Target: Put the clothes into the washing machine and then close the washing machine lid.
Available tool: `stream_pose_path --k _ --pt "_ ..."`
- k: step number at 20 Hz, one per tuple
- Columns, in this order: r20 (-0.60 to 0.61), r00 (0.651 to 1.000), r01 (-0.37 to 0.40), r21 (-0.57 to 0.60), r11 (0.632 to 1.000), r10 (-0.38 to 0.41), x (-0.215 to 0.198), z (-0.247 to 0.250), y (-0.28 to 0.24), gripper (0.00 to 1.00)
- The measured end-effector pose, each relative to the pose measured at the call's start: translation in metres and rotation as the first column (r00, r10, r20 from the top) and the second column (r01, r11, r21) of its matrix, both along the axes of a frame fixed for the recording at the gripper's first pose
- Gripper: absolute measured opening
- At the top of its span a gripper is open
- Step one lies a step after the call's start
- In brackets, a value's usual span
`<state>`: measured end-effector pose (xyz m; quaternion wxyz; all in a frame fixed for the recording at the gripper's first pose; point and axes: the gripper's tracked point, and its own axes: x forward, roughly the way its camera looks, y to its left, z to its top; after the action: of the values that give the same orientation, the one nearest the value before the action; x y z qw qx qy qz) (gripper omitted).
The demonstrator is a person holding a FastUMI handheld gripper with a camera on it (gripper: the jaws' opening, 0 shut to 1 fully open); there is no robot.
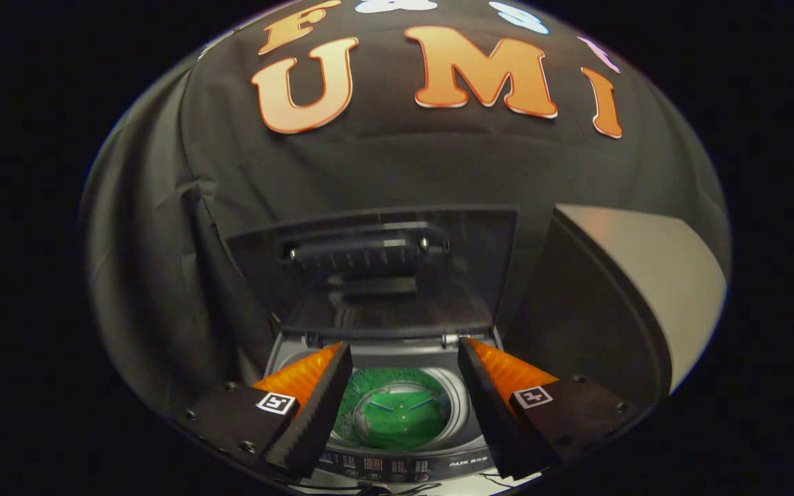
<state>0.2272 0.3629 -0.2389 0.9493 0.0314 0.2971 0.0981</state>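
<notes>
I have the gripper (404, 372) hanging above the washing machine (397, 468), its two fingers spread wide apart with nothing held between them. Through the gap, at about six o'clock from the fingertips' midpoint, I see the open drum (455, 399), and green clothes (397, 417) lie at its bottom, below and well clear of both fingers. The washing machine lid (383, 269) stands raised at twelve o'clock, beyond the fingertips, leaning back toward the booth's wall. A pale curved panel (645, 275) stands at two o'clock, beside the lid.
</notes>
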Motion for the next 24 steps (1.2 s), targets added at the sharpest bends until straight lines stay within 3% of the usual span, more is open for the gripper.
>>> stream_pose_path --k 11,17,24 --pt "0.145 0.989 -0.037 -0.029 0.999 0.041 0.107 0.086 0.031 0.99" --pt "0.115 0.992 -0.039 -0.064 0.997 0.046 0.146 0.062 0.039 0.99" --pt "0.06 0.998 0.002 0.006 1.0 -0.002 0.151 0.034 0.042 1.0"
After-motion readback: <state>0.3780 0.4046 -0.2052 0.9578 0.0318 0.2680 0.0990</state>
